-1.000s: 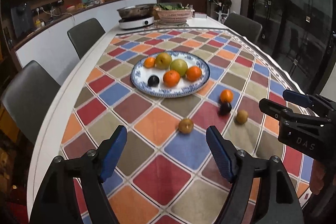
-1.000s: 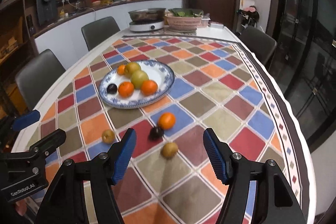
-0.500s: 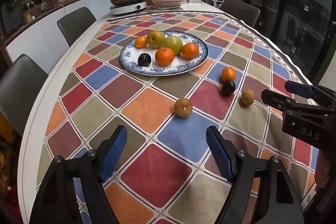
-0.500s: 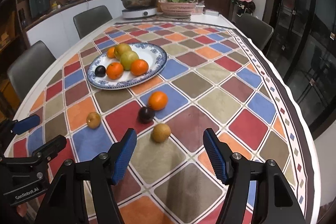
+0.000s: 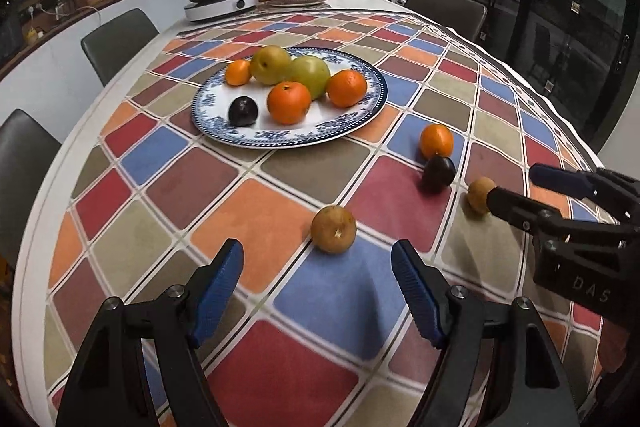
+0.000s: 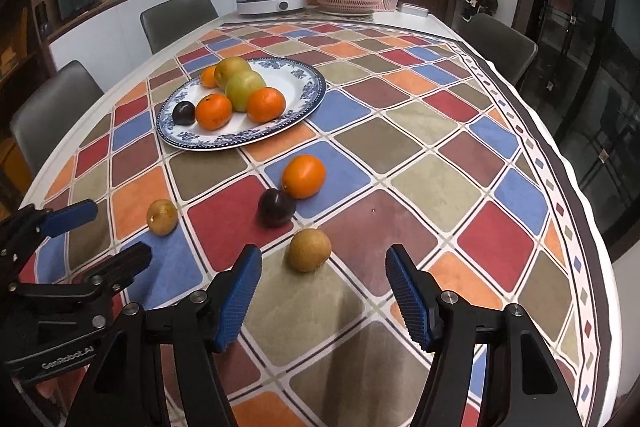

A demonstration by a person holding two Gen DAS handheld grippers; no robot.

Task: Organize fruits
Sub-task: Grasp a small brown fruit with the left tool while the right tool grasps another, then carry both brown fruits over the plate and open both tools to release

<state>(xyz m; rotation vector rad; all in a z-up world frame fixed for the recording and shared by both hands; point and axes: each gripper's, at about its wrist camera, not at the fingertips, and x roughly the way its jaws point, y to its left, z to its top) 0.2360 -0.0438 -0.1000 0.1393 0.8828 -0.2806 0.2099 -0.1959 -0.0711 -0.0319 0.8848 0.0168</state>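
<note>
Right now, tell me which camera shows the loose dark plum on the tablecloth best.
The right wrist view: the dark plum sits near centre, large and whole, touching the loose orange. The left wrist view shows the same plum smaller, off to the right.

Left gripper (image 5: 317, 291) low in its own frame, jaws spread wide, blue pads (image 5: 216, 293) facing inward, nothing between them. Right gripper (image 6: 322, 293) likewise low and centred, jaws wide apart, empty. Each gripper visible at the other view's side edge, reaching toward frame centre.
</note>
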